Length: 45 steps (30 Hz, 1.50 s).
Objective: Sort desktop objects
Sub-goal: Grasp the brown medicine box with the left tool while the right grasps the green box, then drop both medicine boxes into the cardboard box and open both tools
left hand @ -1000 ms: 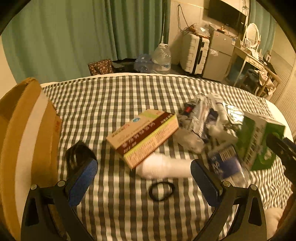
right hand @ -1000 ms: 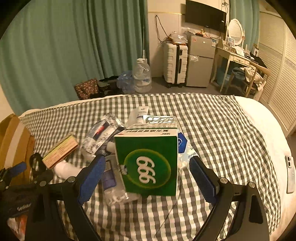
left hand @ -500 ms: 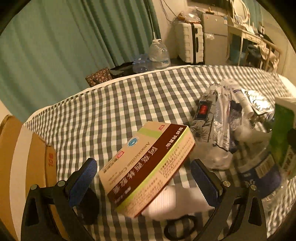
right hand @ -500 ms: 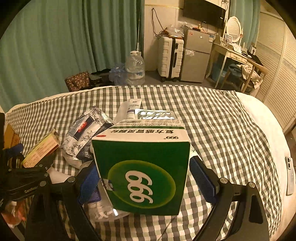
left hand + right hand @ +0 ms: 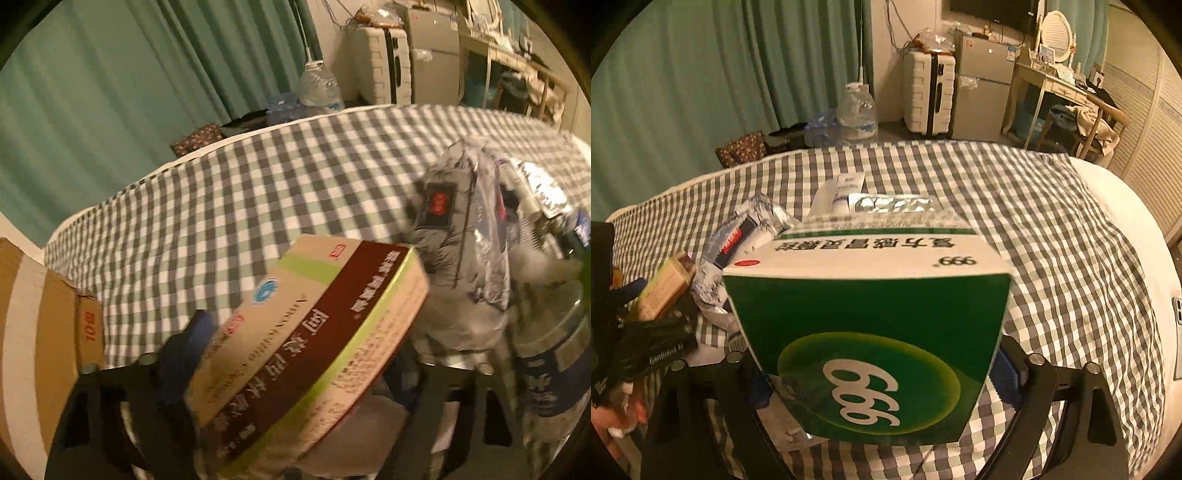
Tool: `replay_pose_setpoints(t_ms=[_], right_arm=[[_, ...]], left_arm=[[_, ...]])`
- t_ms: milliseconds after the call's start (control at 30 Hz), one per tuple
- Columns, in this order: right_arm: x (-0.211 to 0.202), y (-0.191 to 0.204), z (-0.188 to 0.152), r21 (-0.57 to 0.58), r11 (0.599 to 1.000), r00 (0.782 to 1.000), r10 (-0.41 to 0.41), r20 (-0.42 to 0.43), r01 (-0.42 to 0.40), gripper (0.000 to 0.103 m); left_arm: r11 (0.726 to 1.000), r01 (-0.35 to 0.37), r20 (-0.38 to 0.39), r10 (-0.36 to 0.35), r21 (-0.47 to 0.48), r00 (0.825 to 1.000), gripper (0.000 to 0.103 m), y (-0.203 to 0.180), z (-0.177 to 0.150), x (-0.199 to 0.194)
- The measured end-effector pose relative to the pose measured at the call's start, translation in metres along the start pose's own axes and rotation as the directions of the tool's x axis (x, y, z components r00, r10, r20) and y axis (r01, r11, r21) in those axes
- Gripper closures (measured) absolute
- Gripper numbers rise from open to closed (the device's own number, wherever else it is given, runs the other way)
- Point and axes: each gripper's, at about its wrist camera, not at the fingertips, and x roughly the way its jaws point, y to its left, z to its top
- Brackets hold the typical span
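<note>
Each claw had one carton between its fingers. The left claw (image 5: 295,380) was closed onto the tan carton (image 5: 306,350); its left blue pad pressed the carton's near end, while the right pad was hidden behind the carton, so contact on that side could only be inferred. The carton sat tilted, its long axis running from low left up to the right across the fingers. It appeared lifted off the checked bed (image 5: 229,206), though blur made this uncertain.

The right claw (image 5: 875,369) was closed partway around the green box (image 5: 871,332). The box filled the gap, with a black finger at each lower corner and a blue pad showing at its right edge. The box stood upright, broad green face toward the camera, white top face up.

The remaining clutter lay on the bed between and beyond the two claws: foil packets (image 5: 465,236), a white tube (image 5: 834,195) and a blister strip (image 5: 894,203).

A cardboard box (image 5: 40,339) stood directly left of the left claw. Judged from this layout, it was the likely bin, and the left claw was the nearer one; its carton would need to swing leftward, long axis turned to clear the rim.
</note>
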Motion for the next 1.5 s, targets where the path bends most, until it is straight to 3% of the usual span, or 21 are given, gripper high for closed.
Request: replay_pose_setpoints(t_ms=[100, 333, 700, 833, 1100, 1300, 1500], right_arm=[[0.0, -0.002, -0.002, 0.006, 1.0, 1.0, 0.002, 0.004, -0.002, 0.025], [-0.005, -0.012, 0.0, 0.032, 0.999, 1.0, 0.024, 0.01, -0.024, 0.027], [-0.055, -0.014, 0.009, 0.043, 0.995, 0.993, 0.082, 0.082, -0.086, 0.028], [-0.089, -0.018, 0.012, 0.08, 0.983, 0.981, 0.158, 0.113, -0.167, 0.028], [-0.176, 0.003, 0.01, 0.039, 0.967, 0.946, 0.239, 0.22, -0.254, 0.027], [-0.235, 0.039, -0.005, -0.05, 0.955, 0.919, 0.294, 0.264, -0.291, 0.027], [-0.272, 0.081, -0.016, -0.142, 0.941, 0.899, 0.335, 0.284, -0.306, 0.027]], left_arm=[[1.0, -0.016, -0.017, 0.016, -0.002, 1.0, 0.048, 0.005, 0.002, 0.001], [0.998, 0.013, -0.043, -0.016, -0.06, 0.999, 0.062, 0.02, 0.007, -0.012], [0.993, 0.061, 0.047, -0.056, -0.102, 0.997, 0.063, 0.05, 0.007, -0.102], [0.986, 0.111, 0.092, -0.1, -0.125, 0.991, 0.063, 0.063, 0.002, -0.147], [0.968, 0.177, 0.196, -0.142, -0.176, 0.97, 0.063, 0.1, -0.011, -0.236], [0.954, 0.224, 0.268, -0.166, -0.201, 0.949, 0.063, 0.146, -0.029, -0.284], [0.952, 0.191, 0.295, -0.117, -0.238, 0.948, 0.063, 0.212, -0.049, -0.311]])
